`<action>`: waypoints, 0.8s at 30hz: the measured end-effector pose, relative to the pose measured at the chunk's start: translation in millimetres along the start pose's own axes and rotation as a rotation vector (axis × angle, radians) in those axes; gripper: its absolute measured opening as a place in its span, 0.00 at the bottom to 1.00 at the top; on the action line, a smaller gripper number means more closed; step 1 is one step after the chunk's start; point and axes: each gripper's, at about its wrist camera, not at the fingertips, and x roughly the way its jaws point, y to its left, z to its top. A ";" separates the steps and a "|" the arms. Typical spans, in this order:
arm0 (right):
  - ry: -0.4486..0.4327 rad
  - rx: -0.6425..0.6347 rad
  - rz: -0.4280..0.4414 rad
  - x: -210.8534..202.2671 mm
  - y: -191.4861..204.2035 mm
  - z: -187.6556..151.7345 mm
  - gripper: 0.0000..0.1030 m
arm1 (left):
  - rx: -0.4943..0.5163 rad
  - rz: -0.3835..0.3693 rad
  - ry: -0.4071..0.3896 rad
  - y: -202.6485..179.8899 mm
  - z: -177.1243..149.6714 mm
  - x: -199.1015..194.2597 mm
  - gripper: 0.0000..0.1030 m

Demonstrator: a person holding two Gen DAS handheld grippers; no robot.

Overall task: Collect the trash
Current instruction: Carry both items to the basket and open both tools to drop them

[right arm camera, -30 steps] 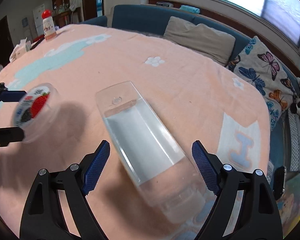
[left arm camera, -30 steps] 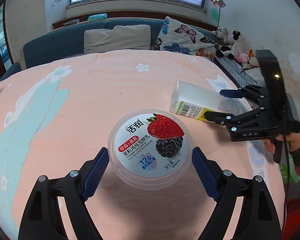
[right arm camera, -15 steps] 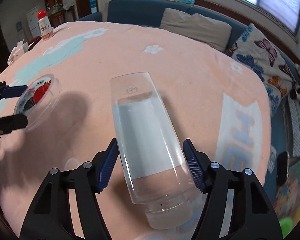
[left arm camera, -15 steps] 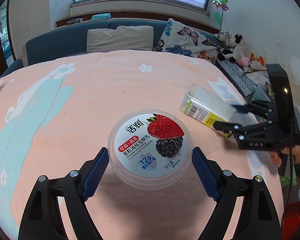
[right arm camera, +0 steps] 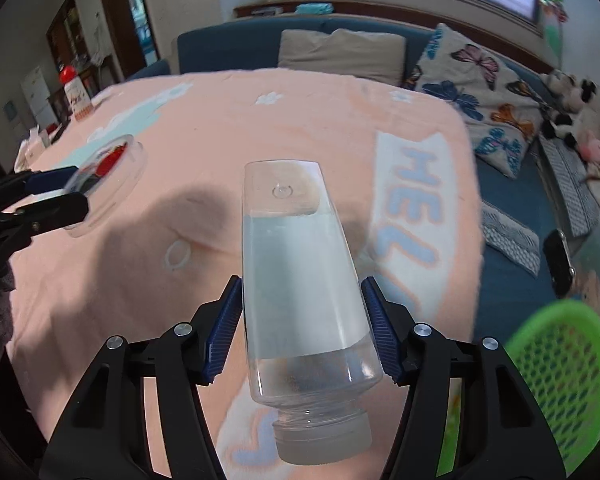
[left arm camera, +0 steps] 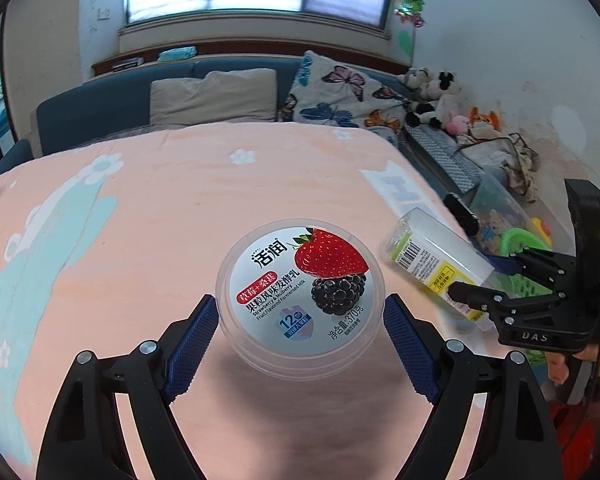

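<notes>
Your right gripper [right arm camera: 302,334] has just closed on the bottle [right arm camera: 300,280], now centre frame; your left gripper [left arm camera: 298,334] holds the yogurt tub [left arm camera: 300,296]. Green basket [right arm camera: 560,376], lower right, looks next.

Bed [left arm camera: 148,216] w/ peach blanket lies open ahead of me, nothing on its middle. Far edge: pillows [left arm camera: 214,96] & sofa back. To my right, green basket [right arm camera: 560,364] just off bed edge, floor clutter beyond.

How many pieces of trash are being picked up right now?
2: a yogurt tub between the left gripper's fingers, and a clear bottle in the right gripper. More may lie out of view.
</notes>
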 end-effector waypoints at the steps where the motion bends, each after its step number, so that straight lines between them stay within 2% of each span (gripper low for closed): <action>1: -0.008 0.009 -0.009 -7.3 -2.5 -4.9 0.58 | 0.006 -0.004 -0.002 -4.2 0.5 -0.7 0.78; 7: -0.053 0.080 -0.076 -49.6 -22.8 -31.2 0.58 | 0.061 -0.063 -0.012 -49.3 1.9 -6.2 0.78; 13: -0.084 0.178 -0.181 -93.1 -58.9 -69.2 0.58 | 0.137 -0.135 -0.016 -105.1 2.4 -5.4 0.78; 19: -0.072 0.251 -0.283 -121.3 -96.1 -106.3 0.58 | 0.206 -0.198 -0.003 -160.2 1.7 3.1 0.78; 24: -0.058 0.292 -0.335 -131.6 -118.4 -125.9 0.58 | 0.253 -0.238 0.007 -200.2 4.1 10.9 0.78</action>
